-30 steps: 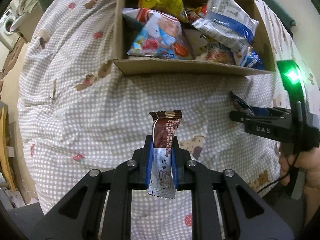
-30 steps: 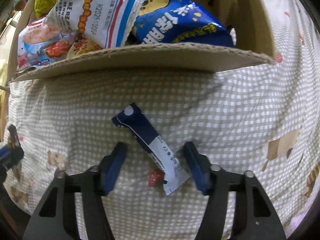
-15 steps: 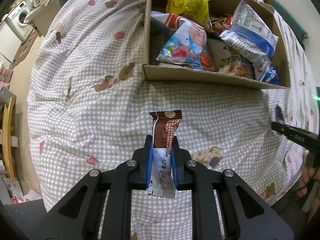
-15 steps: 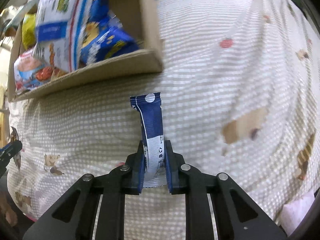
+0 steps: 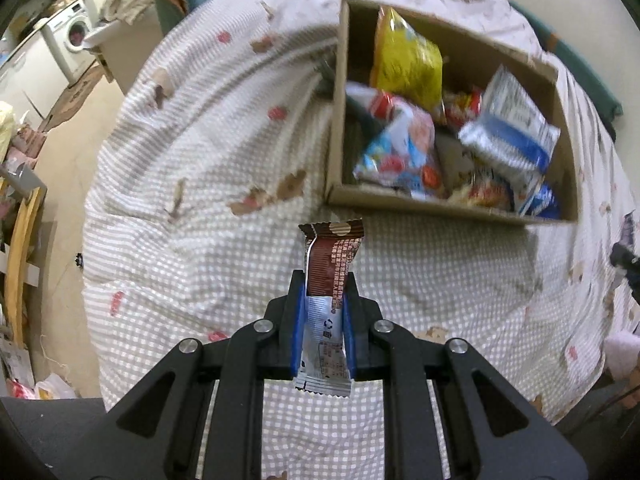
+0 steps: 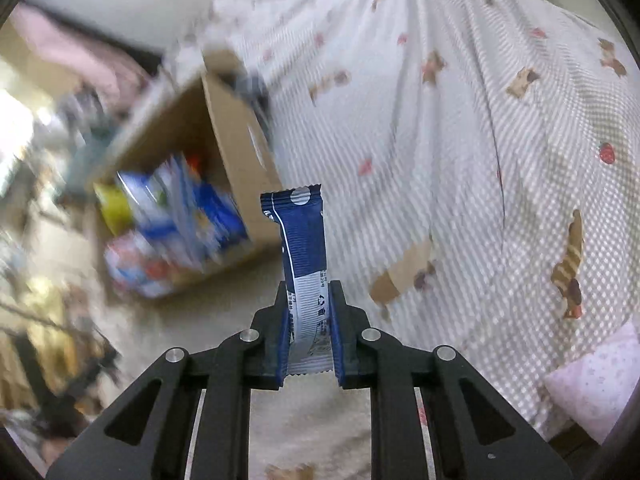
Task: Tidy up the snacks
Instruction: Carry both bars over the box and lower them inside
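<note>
My left gripper (image 5: 322, 292) is shut on a brown and white snack bar (image 5: 329, 276) that stands upright above the checked bedspread (image 5: 192, 208). The cardboard box (image 5: 440, 206) full of snack bags, among them a yellow bag (image 5: 404, 64) and a blue and white bag (image 5: 512, 136), lies ahead and to the right. My right gripper (image 6: 308, 304) is shut on a blue and white snack bar (image 6: 302, 248) held upright in the air. In the right wrist view the box (image 6: 240, 148) is to the left and blurred. The right gripper's tip (image 5: 624, 258) shows at the left wrist view's right edge.
The bedspread (image 6: 460, 152) covers a bed. A washing machine (image 5: 70, 40) and floor clutter lie at the far left. A wooden frame (image 5: 18, 256) stands by the bed's left edge. A pink cloth (image 6: 596, 384) lies at lower right.
My right gripper closed on the blue bar, lifted it off the bedspread and swung right and up. My left gripper rose and pulled back with the brown bar still held.
</note>
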